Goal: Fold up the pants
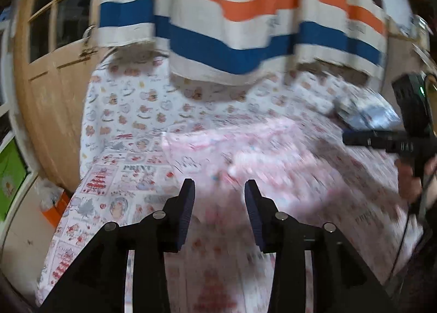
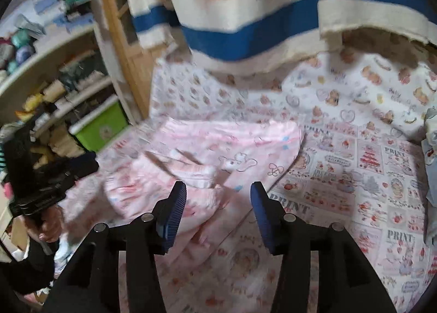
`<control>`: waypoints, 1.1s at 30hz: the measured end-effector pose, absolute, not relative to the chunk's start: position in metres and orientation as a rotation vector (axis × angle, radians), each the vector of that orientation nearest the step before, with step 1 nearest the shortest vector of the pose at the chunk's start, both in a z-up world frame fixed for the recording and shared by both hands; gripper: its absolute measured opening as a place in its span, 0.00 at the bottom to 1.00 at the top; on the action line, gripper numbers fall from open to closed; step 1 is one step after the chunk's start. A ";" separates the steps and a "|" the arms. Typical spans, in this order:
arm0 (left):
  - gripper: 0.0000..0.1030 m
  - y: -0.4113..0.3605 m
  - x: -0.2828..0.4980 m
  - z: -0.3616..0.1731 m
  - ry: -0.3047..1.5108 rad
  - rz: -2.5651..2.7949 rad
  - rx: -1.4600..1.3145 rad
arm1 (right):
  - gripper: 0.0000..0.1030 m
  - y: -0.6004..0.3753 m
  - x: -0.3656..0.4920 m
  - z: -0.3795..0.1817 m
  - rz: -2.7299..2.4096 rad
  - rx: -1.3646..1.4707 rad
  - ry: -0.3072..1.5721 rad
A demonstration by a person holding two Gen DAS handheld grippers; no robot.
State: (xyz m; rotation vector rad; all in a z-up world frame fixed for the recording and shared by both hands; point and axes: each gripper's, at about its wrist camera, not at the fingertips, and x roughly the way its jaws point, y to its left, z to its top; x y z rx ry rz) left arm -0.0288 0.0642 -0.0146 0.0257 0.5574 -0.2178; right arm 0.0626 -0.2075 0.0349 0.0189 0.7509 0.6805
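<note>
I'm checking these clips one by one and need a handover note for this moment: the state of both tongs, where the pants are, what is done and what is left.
Left tongs: open, nothing between the pads, above the bed.
Right tongs: open, empty, above the pants.
Pink pants: lying on the printed bedsheet, bunched, apparently folded over on themselves; both views are blurred, so the number of folds cannot be told.
Striped cloth hangs over the far end of the bed, clear of the pants.
Done: pants released onto the bed.
Left: probably check the fold, smooth it, and fold again if needed.
</note>
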 end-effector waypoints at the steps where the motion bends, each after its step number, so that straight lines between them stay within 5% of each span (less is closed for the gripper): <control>1: 0.35 0.060 -0.033 -0.017 0.567 -0.229 0.060 | 0.49 -0.208 0.054 0.036 0.708 -0.007 0.751; 4: 0.30 0.046 -0.031 -0.031 0.608 -0.224 0.144 | 0.35 -0.199 0.036 0.027 0.762 -0.093 0.790; 9: 0.29 0.029 -0.007 -0.059 0.704 -0.197 0.212 | 0.34 -0.166 0.014 -0.001 0.760 -0.274 0.840; 11: 0.19 0.022 0.000 -0.066 0.710 -0.142 0.281 | 0.34 -0.158 0.016 -0.008 0.748 -0.283 0.855; 12: 0.09 0.021 -0.001 -0.065 0.706 -0.149 0.281 | 0.30 -0.154 0.018 -0.011 0.753 -0.277 0.869; 13: 0.02 0.023 -0.001 -0.062 0.699 -0.158 0.268 | 0.16 -0.151 0.020 -0.013 0.752 -0.280 0.877; 15: 0.01 0.030 -0.007 -0.054 0.667 -0.147 0.244 | 0.05 -0.150 0.019 -0.012 0.724 -0.297 0.867; 26: 0.01 0.059 -0.080 -0.028 0.580 -0.204 0.219 | 0.04 -0.213 0.004 0.035 0.731 -0.099 0.826; 33: 0.01 0.051 -0.106 -0.073 0.693 -0.202 0.222 | 0.04 -0.228 -0.013 -0.013 0.712 -0.078 0.981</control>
